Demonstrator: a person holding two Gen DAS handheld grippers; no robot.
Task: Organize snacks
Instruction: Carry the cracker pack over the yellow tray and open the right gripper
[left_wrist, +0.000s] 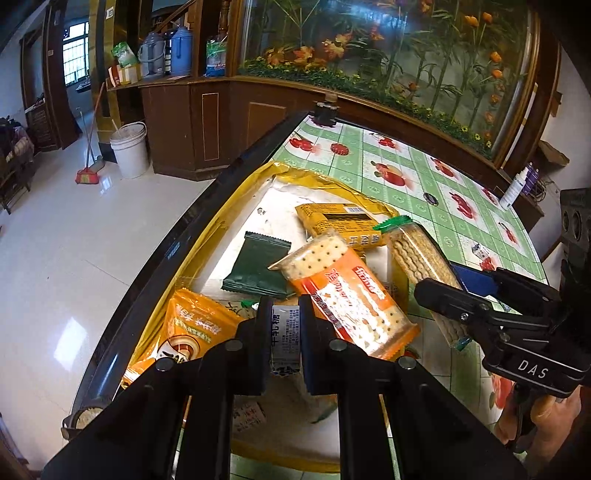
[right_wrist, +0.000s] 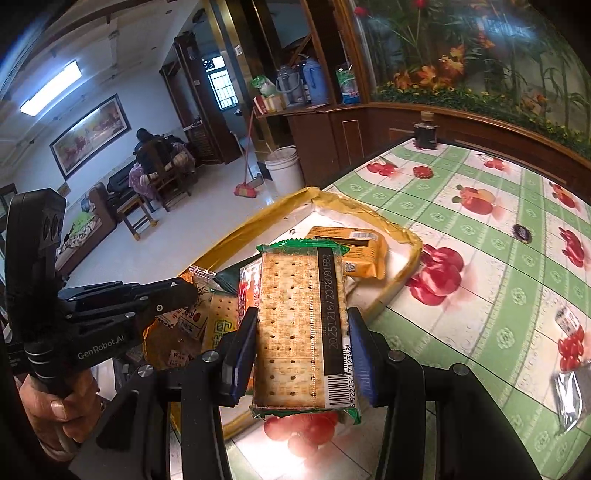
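Note:
My left gripper (left_wrist: 285, 314) is shut on a small white nougat sachet (left_wrist: 286, 332), held over the near end of a yellow-rimmed tray (left_wrist: 332, 184). In the tray lie an orange cracker pack (left_wrist: 347, 291), a dark green sachet (left_wrist: 258, 266), a yellow pack (left_wrist: 340, 221) and an orange bag (left_wrist: 195, 325). My right gripper (right_wrist: 302, 347) is shut on a green-ended cracker pack (right_wrist: 299, 325), which hangs above the tray's (right_wrist: 369, 210) near right rim. In the left wrist view the same right gripper (left_wrist: 461, 284) comes in from the right with that pack (left_wrist: 417, 254).
The table wears a green fruit-print cloth (left_wrist: 406, 158). On it are a bottle cap (left_wrist: 430, 199), a white spray bottle (left_wrist: 517, 188), a dark jar (left_wrist: 325, 110) at the far edge and a silver packet (right_wrist: 569, 398). Left of the tray the table ends above tiled floor.

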